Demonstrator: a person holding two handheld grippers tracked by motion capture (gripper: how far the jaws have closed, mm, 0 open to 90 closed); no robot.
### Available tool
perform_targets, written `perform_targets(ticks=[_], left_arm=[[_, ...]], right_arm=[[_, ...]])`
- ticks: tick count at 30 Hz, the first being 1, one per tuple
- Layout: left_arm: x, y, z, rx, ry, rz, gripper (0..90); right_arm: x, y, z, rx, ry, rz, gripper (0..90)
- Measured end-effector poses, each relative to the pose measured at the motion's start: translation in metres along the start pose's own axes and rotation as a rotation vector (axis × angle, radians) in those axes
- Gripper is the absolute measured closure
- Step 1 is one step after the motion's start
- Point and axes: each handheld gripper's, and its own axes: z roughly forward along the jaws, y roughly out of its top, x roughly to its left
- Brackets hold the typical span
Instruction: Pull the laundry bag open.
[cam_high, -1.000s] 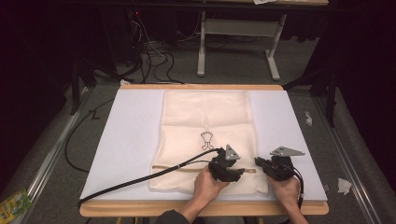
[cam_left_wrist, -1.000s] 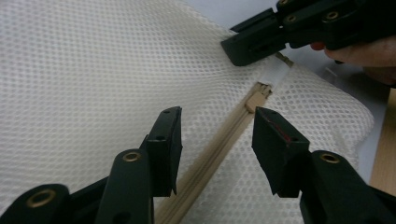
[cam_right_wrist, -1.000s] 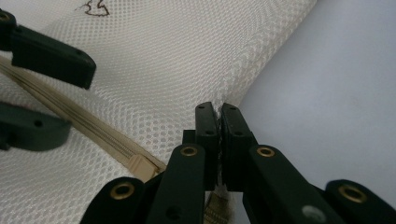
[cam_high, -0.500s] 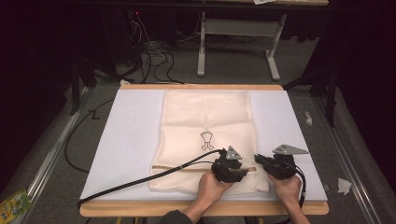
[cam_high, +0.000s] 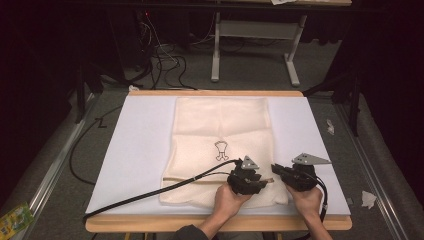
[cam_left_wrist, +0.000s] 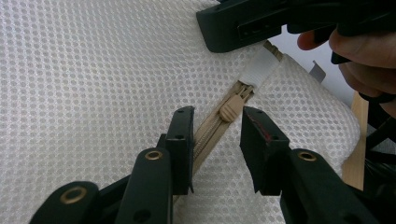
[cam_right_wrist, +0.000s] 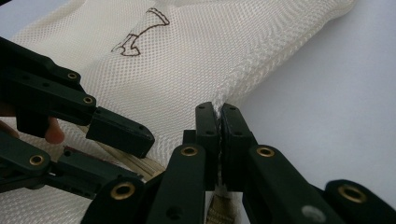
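From the high view I cannot make out the zipper pull at all; my left hand-held gripper and right hand-held gripper crowd together over the near right part of the mesh bag, and their bodies cover the spot where the work is. The bag lies flat on the white sheet that covers the worktop, its near edge close to the front of the sheet. My forearms are cut off by the bottom of that view.

The left gripper view tells me more. The tan zipper pull sits between my left jaws, which stand apart with a gap on either side of it, so the pads do not press on it. Those jaws have just been closing in on it. The zipper tape runs down behind the left jaw and is lost there. Beyond the pull, a white fabric tab at the zipper's end disappears under the right hand-held gripper.

In the right gripper view my right hand-held gripper is clamped together on the bag's edge, with a thin line of white fabric pinched between the pads. What lies below the pinch is hidden by the jaws.

Against the earlier high views, the bag has not shifted, and both hands sit in much the same place.
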Motion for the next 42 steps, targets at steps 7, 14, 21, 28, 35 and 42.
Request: perform_targets(ticks=[7,14,21,28,35,42], left_arm=[[0.001,0.002,-0.001,-0.011,-0.010,-0.006,65.5],[0.000,0.002,-0.002,-0.015,-0.012,-0.015,65.3],[-0.002,0.003,-0.003,-0.022,-0.002,-0.006,64.5],[-0.004,0.004,-0.006,-0.037,-0.008,-0.009,64.9],[-0.012,0.008,-0.002,-0.008,-0.012,0.035,65.5],[-0.007,0.005,0.006,0.013,-0.015,0.002,64.7]], right_arm=[[0.001,0.003,-0.002,-0.009,0.007,-0.003,88.7],[0.000,0.004,-0.002,-0.011,0.011,-0.002,88.8],[0.000,0.003,-0.002,-0.013,0.011,0.003,88.8],[0.000,0.004,-0.003,-0.014,0.010,0.002,88.8],[0.001,0.006,-0.004,-0.021,0.013,-0.003,88.8],[0.001,0.006,-0.004,-0.019,0.017,-0.002,88.8]])
